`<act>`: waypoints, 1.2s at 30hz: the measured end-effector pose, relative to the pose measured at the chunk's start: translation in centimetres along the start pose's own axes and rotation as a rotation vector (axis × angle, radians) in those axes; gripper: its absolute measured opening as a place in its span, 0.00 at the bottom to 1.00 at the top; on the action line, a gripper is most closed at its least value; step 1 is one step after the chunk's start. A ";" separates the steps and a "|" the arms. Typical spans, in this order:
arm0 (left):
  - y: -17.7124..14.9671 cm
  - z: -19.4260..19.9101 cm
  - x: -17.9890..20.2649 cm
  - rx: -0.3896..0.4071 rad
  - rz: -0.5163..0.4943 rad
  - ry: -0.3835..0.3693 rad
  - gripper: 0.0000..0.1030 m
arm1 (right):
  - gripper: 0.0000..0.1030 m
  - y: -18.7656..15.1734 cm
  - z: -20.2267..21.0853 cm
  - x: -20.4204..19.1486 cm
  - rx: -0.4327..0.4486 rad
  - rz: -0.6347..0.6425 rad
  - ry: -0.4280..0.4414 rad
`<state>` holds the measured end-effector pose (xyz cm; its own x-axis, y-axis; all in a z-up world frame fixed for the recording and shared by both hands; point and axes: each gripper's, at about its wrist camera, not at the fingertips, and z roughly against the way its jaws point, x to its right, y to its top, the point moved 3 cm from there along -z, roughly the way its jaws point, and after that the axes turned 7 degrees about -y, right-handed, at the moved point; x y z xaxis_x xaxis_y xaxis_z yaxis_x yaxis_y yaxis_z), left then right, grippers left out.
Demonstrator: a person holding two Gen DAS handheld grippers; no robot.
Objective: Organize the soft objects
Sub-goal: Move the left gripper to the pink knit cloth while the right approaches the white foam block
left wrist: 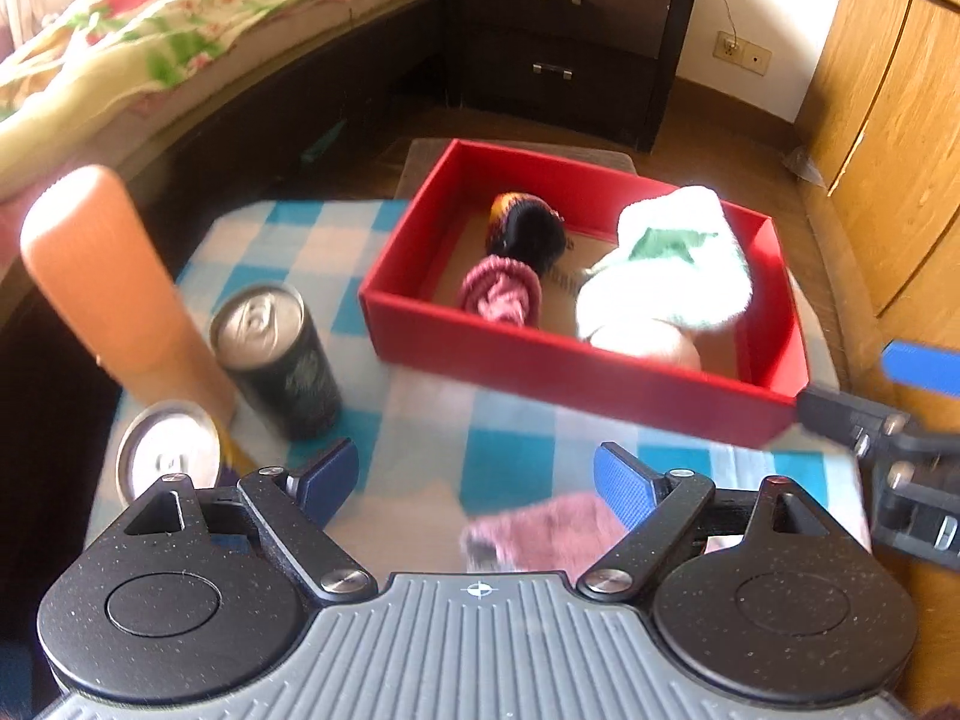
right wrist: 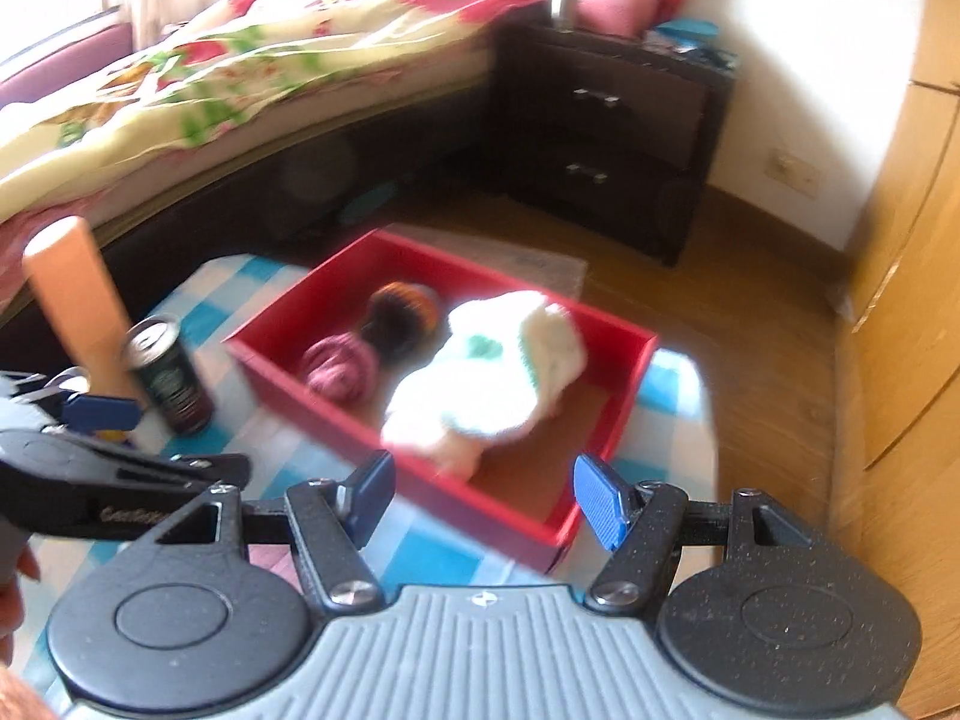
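Note:
A red box stands on a blue-and-white checked cloth. In it lie a rolled pink knit piece, a black-and-orange knit piece and a white fluffy piece with green patches. Another pink knit piece lies on the cloth just below my left gripper, which is open and empty above it. My right gripper is open and empty over the box's near corner. It also shows at the right edge of the left wrist view.
An orange cylinder, a dark can and a second can stand left of the box. A bed, a dark nightstand and a wooden wardrobe surround the table.

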<state>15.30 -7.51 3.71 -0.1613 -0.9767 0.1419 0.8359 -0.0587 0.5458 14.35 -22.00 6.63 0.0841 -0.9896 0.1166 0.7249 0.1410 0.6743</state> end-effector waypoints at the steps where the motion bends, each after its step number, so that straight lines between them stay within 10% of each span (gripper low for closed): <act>1: -0.2 0.3 0.0 0.001 0.002 -0.006 0.81 | 0.43 -0.5 0.3 -0.2 -0.002 0.004 0.012; 36: -3.1 0.0 2.6 -0.111 -0.136 -0.077 0.81 | 0.47 -4.8 1.0 0.1 -0.066 -0.084 0.101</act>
<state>12.32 -9.86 2.36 -0.3127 -0.9397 0.1388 0.8559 -0.2154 0.4702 10.20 -22.79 4.09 0.0872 -0.9961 -0.0148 0.7752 0.0586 0.6291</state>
